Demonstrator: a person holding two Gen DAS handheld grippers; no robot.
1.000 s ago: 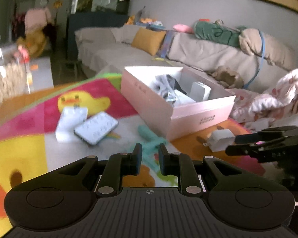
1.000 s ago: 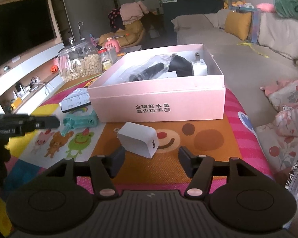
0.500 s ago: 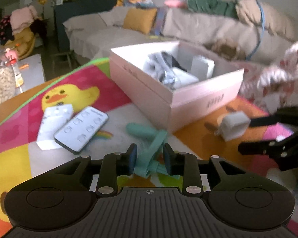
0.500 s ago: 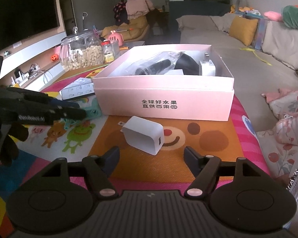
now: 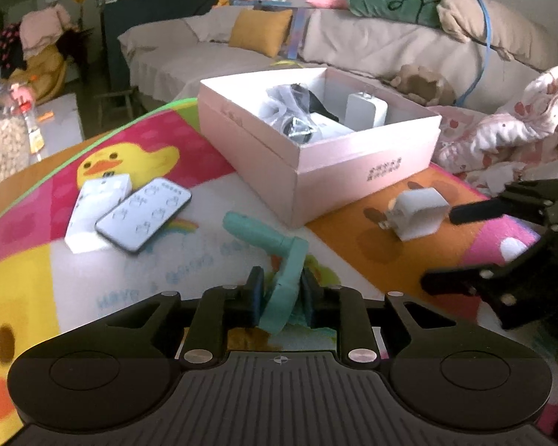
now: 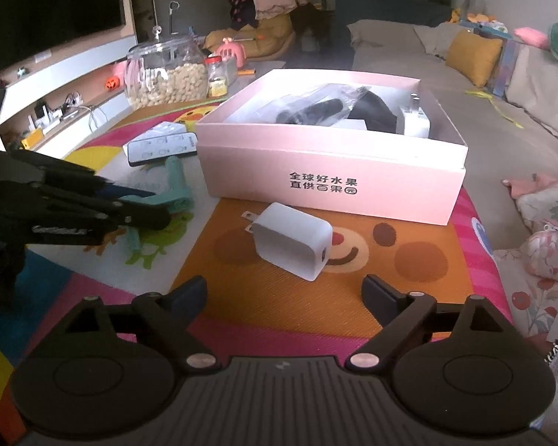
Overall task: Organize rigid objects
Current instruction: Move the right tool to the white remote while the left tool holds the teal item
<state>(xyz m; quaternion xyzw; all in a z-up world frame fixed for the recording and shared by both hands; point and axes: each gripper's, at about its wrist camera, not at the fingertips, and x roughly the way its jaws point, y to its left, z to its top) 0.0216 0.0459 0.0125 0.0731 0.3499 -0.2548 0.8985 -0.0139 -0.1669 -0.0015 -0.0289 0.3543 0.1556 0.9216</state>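
While left gripper point(image 5: 279, 293) is clamped on the teal tool point(image 5: 275, 256), its off-centre hold may let it swing; right gripper point(image 6: 284, 293), apart, faces white charger point(image 6: 292, 239) at 12 o'clock.

Glass jar point(image 5: 0, 148) cut off at frame edge.

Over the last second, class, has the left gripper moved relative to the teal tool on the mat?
Yes. The left gripper advanced toward the pink box and now brackets the teal tool.
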